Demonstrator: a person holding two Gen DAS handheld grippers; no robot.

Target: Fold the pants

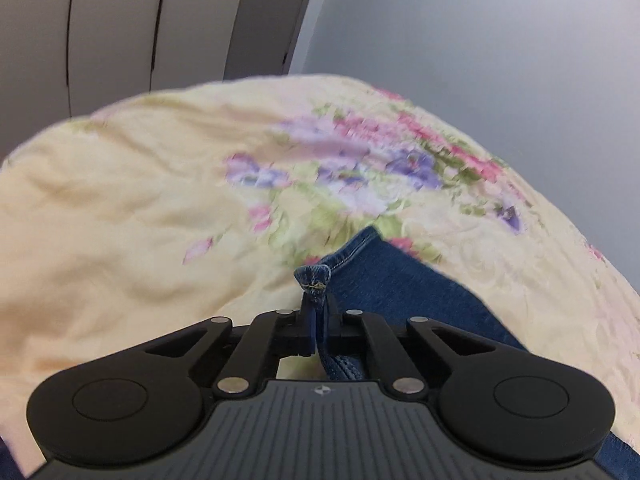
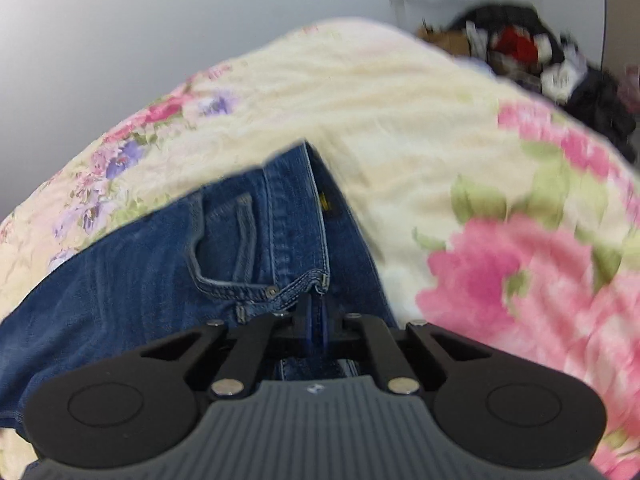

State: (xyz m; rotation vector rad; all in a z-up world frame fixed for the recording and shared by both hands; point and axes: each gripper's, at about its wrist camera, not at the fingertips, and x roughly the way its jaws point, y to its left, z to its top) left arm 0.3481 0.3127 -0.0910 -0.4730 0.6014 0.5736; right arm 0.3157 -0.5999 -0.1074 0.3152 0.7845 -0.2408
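a: pinching the jeans (image 2: pixel 132 264) at two spots, i reckon so they lift evenly for the fold. left gripper (image 1: pixel 316 300) has its fingers pressed tight on a bunched bit of hem, right gripper (image 2: pixel 316 304) clamps the waistband by the pocket.

b: where are they lying?

a: on the floral bedspread (image 1: pixel 120 208), running toward its near edge; the far edge meets a grey wall (image 1: pixel 480 40).

b: count?

a: one pair of jeans, two grippers, one bedspread, plus a clutter pile (image 2: pixel 532 52) past the far corner.
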